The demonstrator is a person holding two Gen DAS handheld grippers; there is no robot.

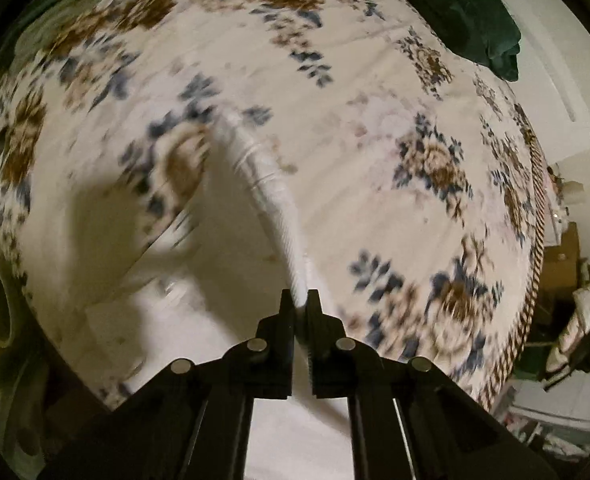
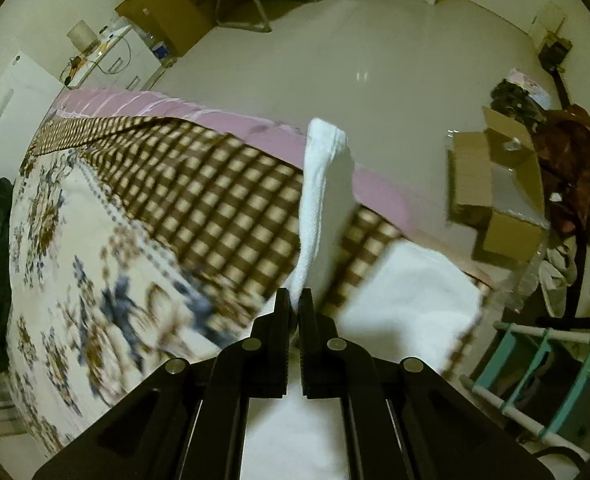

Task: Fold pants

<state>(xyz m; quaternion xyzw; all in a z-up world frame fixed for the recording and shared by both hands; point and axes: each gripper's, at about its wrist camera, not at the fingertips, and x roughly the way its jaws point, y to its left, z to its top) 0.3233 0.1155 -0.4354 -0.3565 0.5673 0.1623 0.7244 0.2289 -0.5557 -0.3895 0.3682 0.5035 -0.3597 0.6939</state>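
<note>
The bed is filling most of both views, its flowered cover running out to a brown checked border and a pink edge, with the pale floor lying beyond. A dark green cloth is sitting at the far edge of the bed, and cardboard boxes are standing on the floor to the right.

The white pants are lying partly on the bed and partly lifted, a raised ridge of cloth leading up into each tool. The left gripper is pinching a fold of them between nearly closed jaws. The right gripper is doing the same, with a band of white cloth hanging out past its tips (seemingly a leg or the waist end, though I cannot tell which).

The pictures are blurring, which suggests fast motion; I judge that a quick swing could be pulling thin cloth out of either pinch, or dragging the bed cover along and spoiling the fold. Uneven lifting could be leaving the legs misaligned.

No brand, label or writing is showing legibly anywhere.
</note>
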